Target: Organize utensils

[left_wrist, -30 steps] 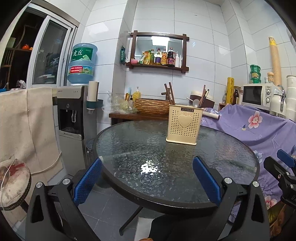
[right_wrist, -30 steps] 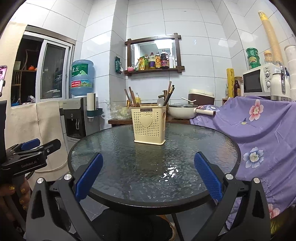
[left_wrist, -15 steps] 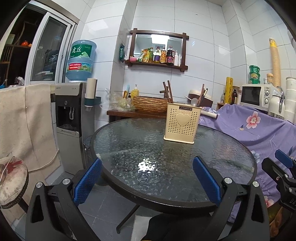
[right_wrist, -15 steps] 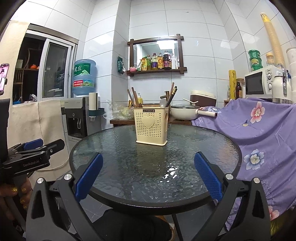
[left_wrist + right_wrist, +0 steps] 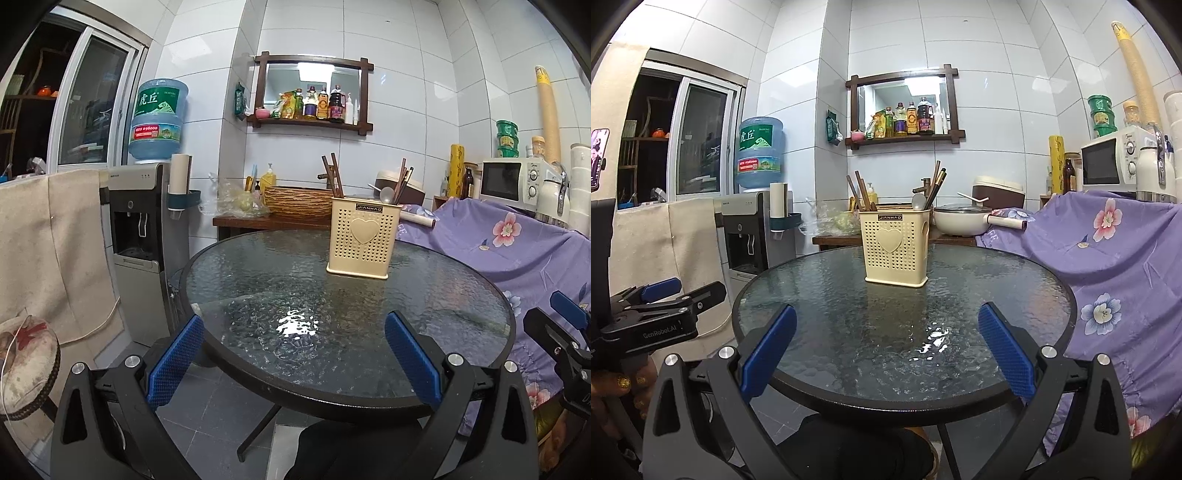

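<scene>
Holding both grippers, left (image 5: pixel 293 354) and right (image 5: pixel 886 350), spread and empty, we face utensil holder (image 5: pixel 897 251) on glass table (image 5: pixel 849 332).

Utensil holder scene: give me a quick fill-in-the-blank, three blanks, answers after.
1. The cream utensil holder stands on the round ___ table.
2. The shape embossed on its front is a ___.
3. The left gripper and right gripper both have their jaws ___.

Answers: glass; heart; open
</scene>
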